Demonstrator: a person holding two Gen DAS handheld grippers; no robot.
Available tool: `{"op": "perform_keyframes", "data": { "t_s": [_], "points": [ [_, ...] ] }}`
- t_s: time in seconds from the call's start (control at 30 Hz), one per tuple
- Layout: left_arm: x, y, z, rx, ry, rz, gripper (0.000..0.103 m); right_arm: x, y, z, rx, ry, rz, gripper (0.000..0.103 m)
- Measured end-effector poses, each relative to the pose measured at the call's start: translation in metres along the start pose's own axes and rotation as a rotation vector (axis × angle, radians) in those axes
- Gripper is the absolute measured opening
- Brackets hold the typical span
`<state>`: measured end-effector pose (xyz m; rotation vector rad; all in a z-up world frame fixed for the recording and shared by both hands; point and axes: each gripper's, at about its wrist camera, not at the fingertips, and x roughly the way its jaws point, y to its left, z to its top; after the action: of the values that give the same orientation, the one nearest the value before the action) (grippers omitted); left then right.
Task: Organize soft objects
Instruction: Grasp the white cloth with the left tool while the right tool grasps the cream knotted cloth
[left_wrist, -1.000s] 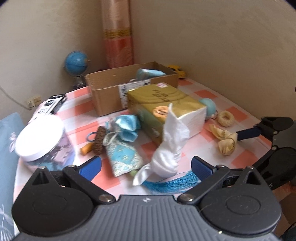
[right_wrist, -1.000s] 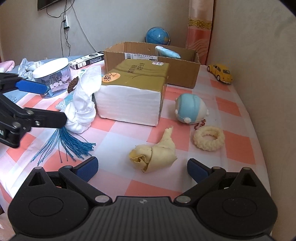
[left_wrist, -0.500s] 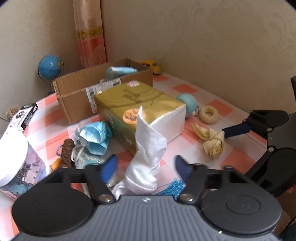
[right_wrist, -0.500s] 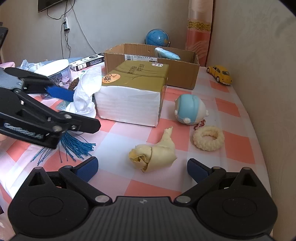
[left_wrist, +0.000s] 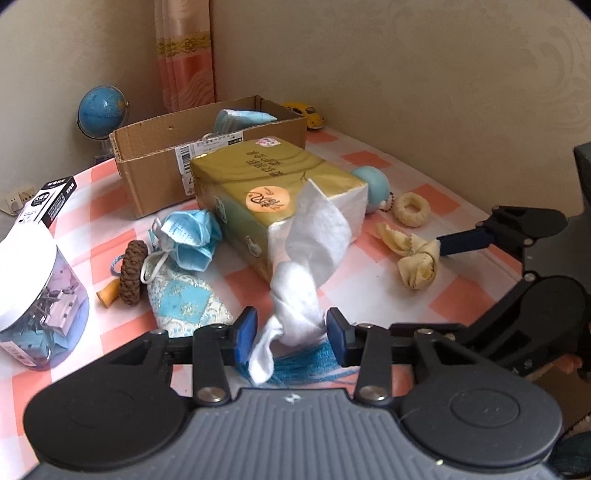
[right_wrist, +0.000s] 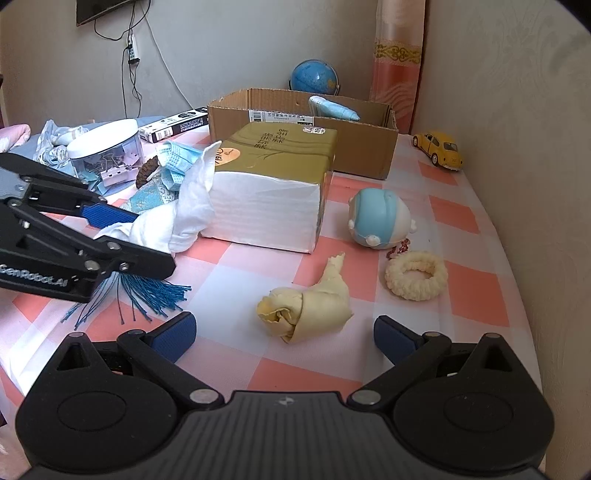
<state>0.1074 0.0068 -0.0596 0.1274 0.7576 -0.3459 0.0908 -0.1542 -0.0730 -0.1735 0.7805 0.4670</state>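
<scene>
Left gripper (left_wrist: 291, 334): jaws have just been closing, now narrow, w/ the knotted white cloth (left_wrist: 301, 295) between the blue pads. In the left wrist view the right pad touches the knot; the left pad sits just beside the loose tail, so whether it presses can't be told for certain. In the right wrist view the same gripper (right_wrist: 127, 236) brackets the cloth at 9 o'clock, both fingers tight against the bundle: reads as a grip on it.

White cloth: twisted and knotted low, one flared end standing upright and leaning on the front corner of the tissue pack (left_wrist: 280, 199). Its base rests over a blue tassel (right_wrist: 147, 291) spread on the checked worktop (right_wrist: 454, 218).

Right gripper (right_wrist: 284, 334): jaws wide apart, pads touching nothing, holding nothing. A rolled yellow cloth (right_wrist: 306, 310) lies on the worktop just ahead of it, at 12 o'clock between the pads but clear of both.

Other soft items, right wrist view: cream scrunchie (right_wrist: 416, 275) at 1 o'clock; blue-and-white plush (right_wrist: 380, 219) beyond it, touching neither. Left wrist view: blue face mask (left_wrist: 192, 240) and brocade pouch (left_wrist: 184, 299) at 10 o'clock, overlapping, near a brown braided band (left_wrist: 131, 271).

Cardboard box (left_wrist: 155, 162) stands behind the tissue pack at 12 o'clock, w/ a pale blue item (left_wrist: 240, 118) inside.
</scene>
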Motion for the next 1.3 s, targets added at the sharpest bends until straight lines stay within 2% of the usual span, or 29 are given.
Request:
{"op": "perform_keyframes", "data": {
  "t_s": [0.23,0.27,0.37,0.4,0.6,0.73,0.8,1.0,1.3],
  "points": [
    [0.008,-0.007,0.007,0.015,-0.025,-0.003,0.046,0.000,0.000,0.000,0.000,-0.002,0.000,0.103],
    [0.008,-0.007,0.007,0.013,-0.025,-0.007,0.050,-0.001,0.000,0.000,0.000,-0.002,0.000,0.103],
    [0.009,-0.008,0.007,0.013,-0.029,-0.013,0.076,-0.001,0.000,0.000,0.001,-0.003,0.000,0.103],
    [0.009,-0.009,0.007,0.015,-0.034,-0.012,0.076,-0.001,0.000,-0.001,0.000,-0.004,0.000,0.103],
    [0.015,-0.012,0.010,0.033,-0.012,-0.034,0.072,-0.001,0.000,-0.001,-0.002,-0.009,0.003,0.103],
    [0.020,-0.005,0.009,-0.009,0.017,-0.054,0.066,-0.002,-0.001,-0.002,-0.006,-0.012,0.008,0.103],
    [0.021,-0.003,0.008,-0.025,0.024,-0.058,0.058,-0.002,-0.002,-0.002,-0.007,-0.015,0.010,0.103],
    [0.018,-0.003,0.008,-0.040,0.025,-0.074,0.043,-0.002,-0.002,-0.003,-0.014,-0.020,0.017,0.103],
    [0.016,-0.001,0.007,-0.046,0.026,-0.065,0.042,0.002,-0.004,0.004,-0.025,-0.004,0.011,0.102]
  ]
}}
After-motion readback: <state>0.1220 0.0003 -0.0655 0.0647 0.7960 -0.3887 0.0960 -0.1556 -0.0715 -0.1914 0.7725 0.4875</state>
